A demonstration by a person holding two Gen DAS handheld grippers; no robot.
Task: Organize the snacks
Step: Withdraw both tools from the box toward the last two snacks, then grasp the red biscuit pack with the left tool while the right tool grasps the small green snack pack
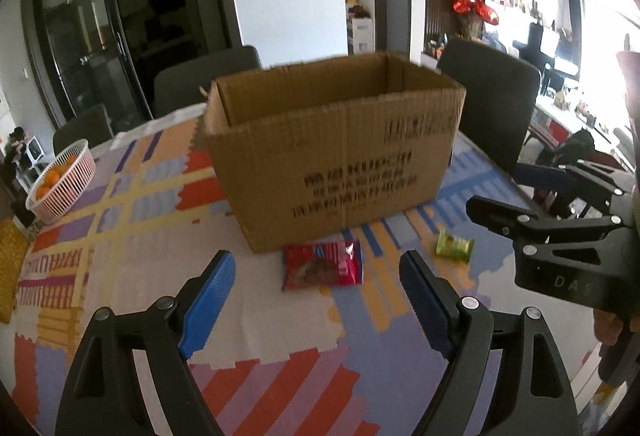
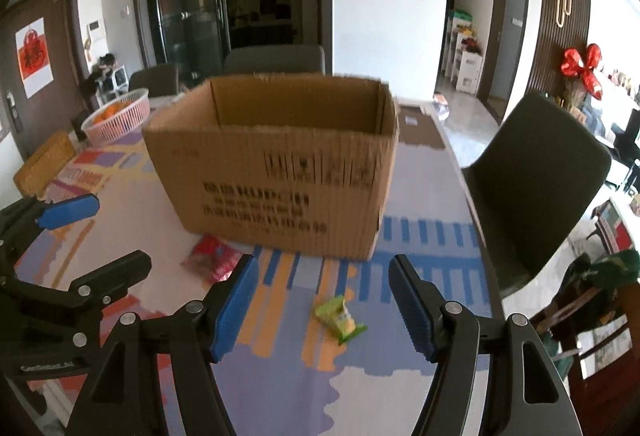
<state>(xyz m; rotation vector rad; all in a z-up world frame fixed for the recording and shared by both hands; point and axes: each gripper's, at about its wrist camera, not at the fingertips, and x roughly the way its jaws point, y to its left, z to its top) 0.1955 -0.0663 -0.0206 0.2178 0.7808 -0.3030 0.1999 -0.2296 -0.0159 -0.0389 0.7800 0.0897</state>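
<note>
An open brown cardboard box (image 1: 332,151) stands on the patterned table; it also shows in the right wrist view (image 2: 276,163). A red snack packet (image 1: 322,264) lies flat just in front of the box, between my left gripper's (image 1: 316,272) open blue-padded fingers but farther off. It shows in the right wrist view (image 2: 212,256) too. A small green snack packet (image 1: 454,246) lies to its right. In the right wrist view the green packet (image 2: 340,320) lies on the table beyond my open, empty right gripper (image 2: 320,276). The box's inside is hidden.
A pink basket of oranges (image 1: 64,181) stands at the table's left edge, also in the right wrist view (image 2: 118,115). Dark chairs (image 2: 536,187) stand around the table. The right gripper's body (image 1: 568,232) is at the right of the left wrist view.
</note>
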